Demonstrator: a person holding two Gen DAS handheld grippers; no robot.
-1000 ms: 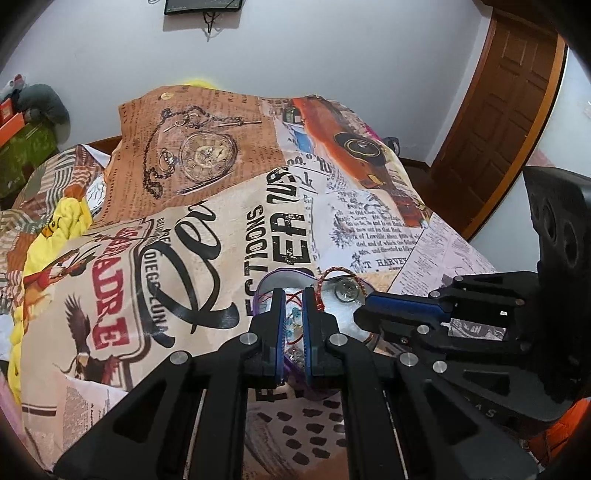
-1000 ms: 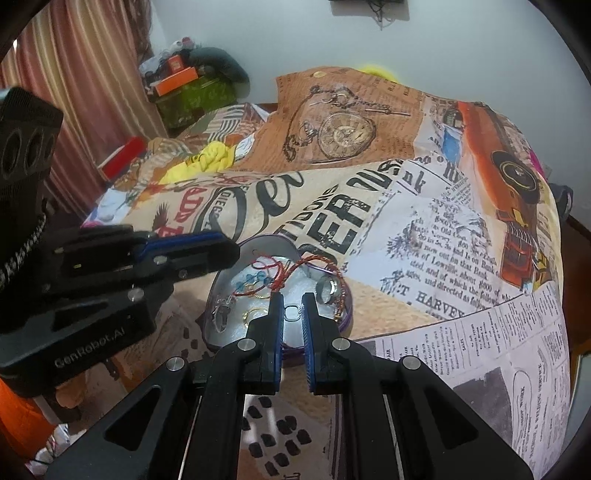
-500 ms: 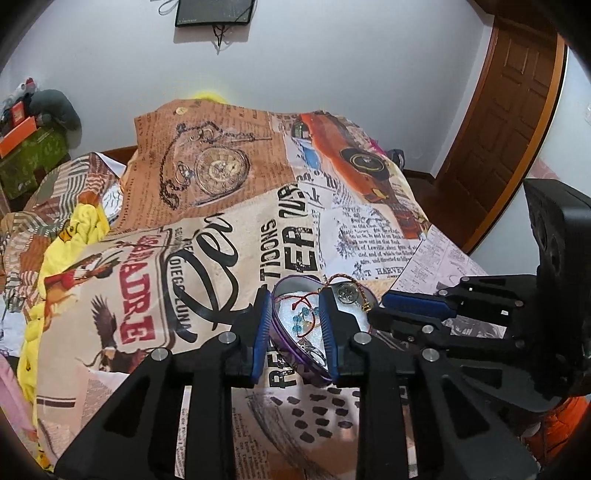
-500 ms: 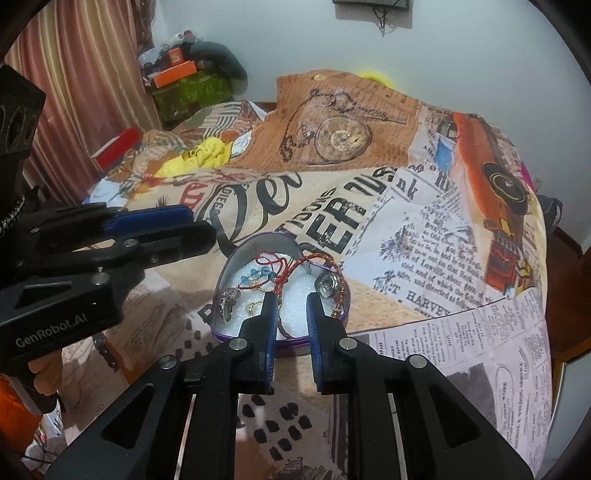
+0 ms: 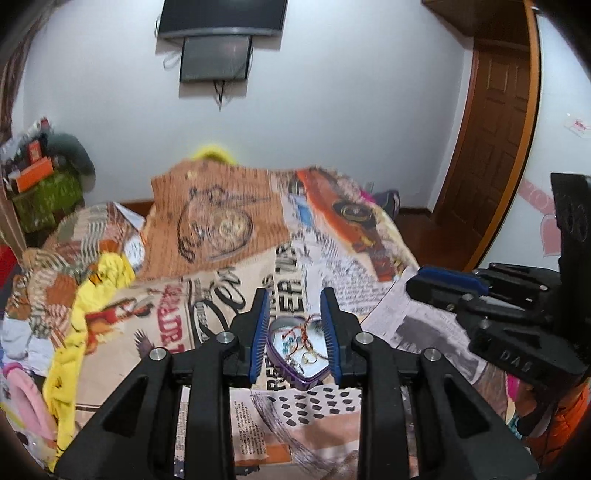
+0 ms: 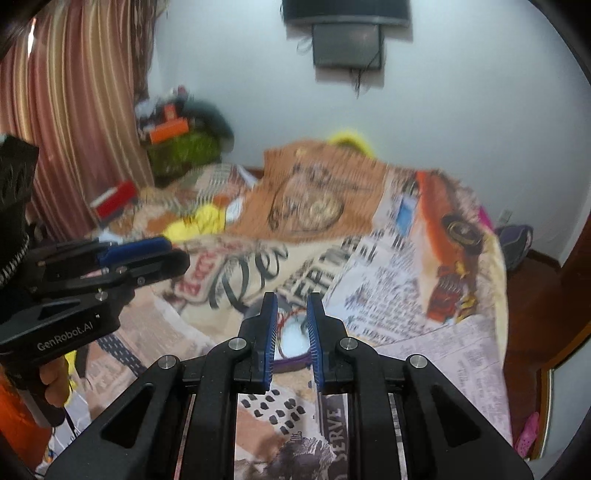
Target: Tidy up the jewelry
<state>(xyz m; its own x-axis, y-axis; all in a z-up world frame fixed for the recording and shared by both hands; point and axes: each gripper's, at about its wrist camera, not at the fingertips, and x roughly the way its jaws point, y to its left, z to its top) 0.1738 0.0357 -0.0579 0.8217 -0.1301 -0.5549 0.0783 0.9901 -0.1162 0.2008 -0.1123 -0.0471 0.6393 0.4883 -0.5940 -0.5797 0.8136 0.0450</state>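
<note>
A purple heart-shaped tin (image 5: 295,376) lies open on the bed, with bracelets and small jewelry (image 5: 299,339) on its white lining. My left gripper (image 5: 293,295) hangs well above it. Its jaws are opening and nothing is between them; the tin only shows through the gap. My right gripper (image 6: 291,299) is also raised over the tin (image 6: 291,360), its jaws a narrow way apart and empty. Its fingers hide most of the tin in the right wrist view. Each gripper appears in the other's view: the right gripper (image 5: 415,282) at the right, the left gripper (image 6: 177,253) at the left.
A newspaper-print bedspread (image 5: 221,229) covers the bed. Yellow cloth (image 5: 107,273) and crumpled bedding lie at its left. A wooden door (image 5: 491,147) stands at the right, a curtain (image 6: 74,110) at the left, a wall screen (image 5: 221,33) above. A hand (image 6: 55,380) holds the left gripper.
Both grippers have lifted up and back from the tin, which now looks smaller and lower. The left jaws have spread apart; the right jaws have parted slightly.
</note>
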